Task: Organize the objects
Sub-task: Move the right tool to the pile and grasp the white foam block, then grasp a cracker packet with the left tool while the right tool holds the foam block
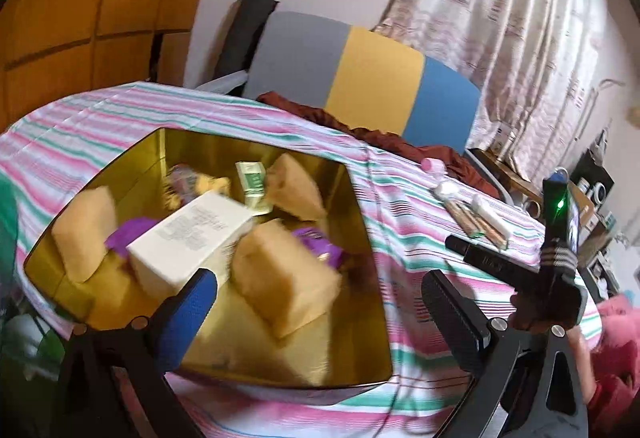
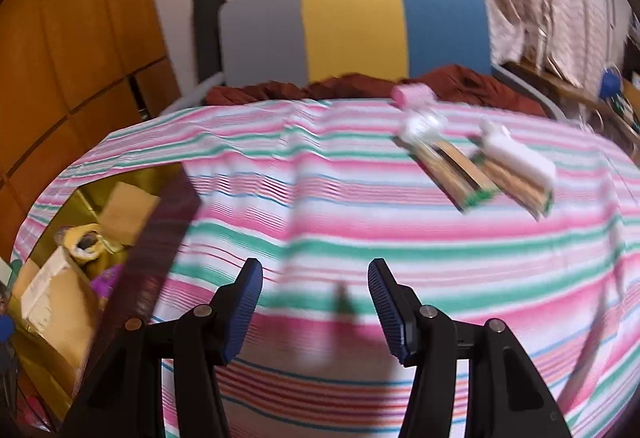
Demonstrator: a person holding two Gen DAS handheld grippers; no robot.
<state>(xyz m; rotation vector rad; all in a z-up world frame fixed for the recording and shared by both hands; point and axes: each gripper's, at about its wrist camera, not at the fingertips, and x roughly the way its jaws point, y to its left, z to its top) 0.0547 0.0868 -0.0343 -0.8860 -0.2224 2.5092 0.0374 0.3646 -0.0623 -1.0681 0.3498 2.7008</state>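
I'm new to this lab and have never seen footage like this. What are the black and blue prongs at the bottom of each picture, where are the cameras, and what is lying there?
The prongs are the two fingers of hand-held grippers; a person carries one in each hand, with a wide-angle camera on each looking along the fingers. One picture comes from the left gripper, the other from the right gripper. Both are open and hold nothing.

They hang over a striped cloth. The left view looks into a gold-lined box holding a white carton, tan sponge-like blocks and purple wrappers. On the cloth lie two brown packets with white ends, a pink-capped item, blurred, and, in the left view, a black box. Behind is a grey, yellow and blue chair back.
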